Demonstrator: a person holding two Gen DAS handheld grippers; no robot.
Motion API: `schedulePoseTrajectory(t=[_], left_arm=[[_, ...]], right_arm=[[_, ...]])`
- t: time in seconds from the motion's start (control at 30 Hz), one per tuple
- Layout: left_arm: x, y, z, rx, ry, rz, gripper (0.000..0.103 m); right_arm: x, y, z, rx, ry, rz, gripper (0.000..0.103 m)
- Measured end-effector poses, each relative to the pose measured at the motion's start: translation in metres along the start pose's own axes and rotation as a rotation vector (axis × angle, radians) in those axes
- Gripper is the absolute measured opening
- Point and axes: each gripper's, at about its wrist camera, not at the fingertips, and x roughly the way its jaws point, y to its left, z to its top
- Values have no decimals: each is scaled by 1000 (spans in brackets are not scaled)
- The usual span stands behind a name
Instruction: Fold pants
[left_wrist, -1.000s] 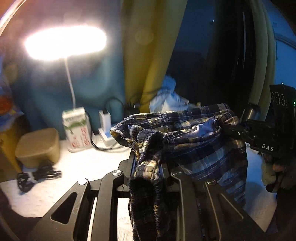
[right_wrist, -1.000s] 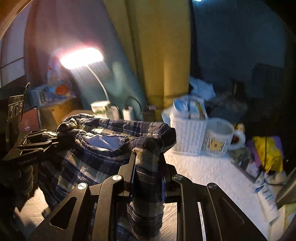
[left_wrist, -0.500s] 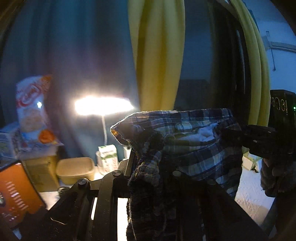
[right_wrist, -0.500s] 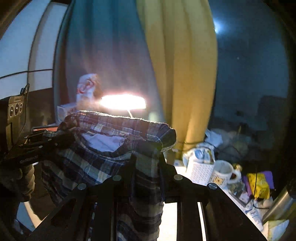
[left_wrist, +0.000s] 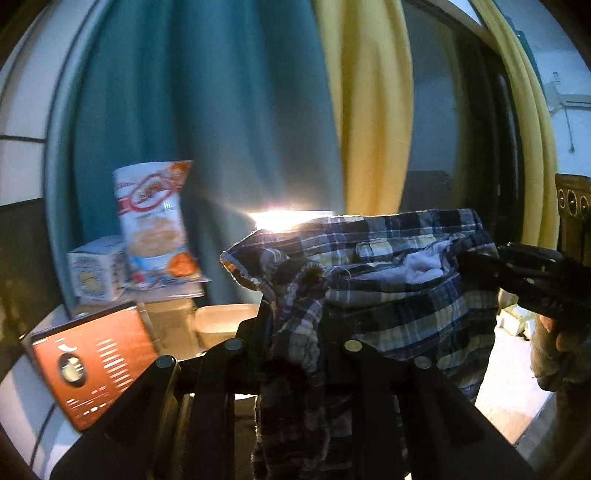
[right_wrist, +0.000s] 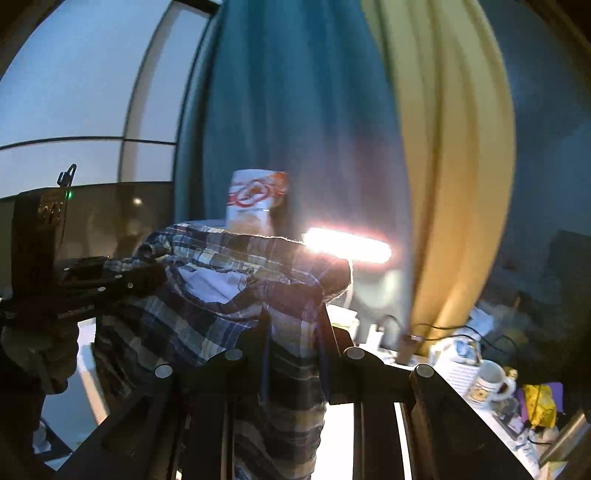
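Dark plaid pants hang in the air, held up by the waistband between both grippers. My left gripper is shut on one end of the waistband; the cloth bunches between its fingers and drops down out of view. In the right wrist view my right gripper is shut on the other end of the same pants. Each view shows the opposite gripper at the side: the right one and the left one, each gripping the waistband. A pale inner lining shows in the open waist.
A lit desk lamp glares behind the pants. A snack bag, a small box and an orange packet stand at left. A white basket, a mug and clutter sit at lower right. Teal and yellow curtains hang behind.
Both grippers have lifted the pants and tilted upward; the table has dropped out of view, and the lamp now sits behind the waistband. Both grips are unchanged.
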Motion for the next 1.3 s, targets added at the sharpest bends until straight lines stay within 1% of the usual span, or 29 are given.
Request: schedulePoseTrajectory(t=[0.13, 0.23, 0.43, 0.6, 0.7, 0.97, 1.2, 1.3], left_arm=[[-24, 20, -8, -19, 1, 54, 18], [-36, 33, -16, -14, 12, 92, 18], [-37, 45, -29, -1, 55, 126, 18], [-5, 57, -47, -25, 129, 126, 18], [17, 65, -55, -42, 163, 121, 18], [84, 83, -77, -86, 269, 109, 18], [128, 94, -95, -99, 352, 106, 18], [144, 101, -106, -113, 386, 112, 18]], right_arm=[[7, 34, 2, -24, 3, 55, 21], [11, 55, 1, -42, 10, 93, 21], [27, 72, -7, 4, 37, 140, 21], [63, 66, -24, 76, 100, 140, 21], [89, 61, -34, 82, 138, 124, 21], [149, 38, -59, 136, 229, 117, 21], [201, 18, -84, 178, 311, 121, 21], [218, 13, -93, 192, 337, 129, 21]])
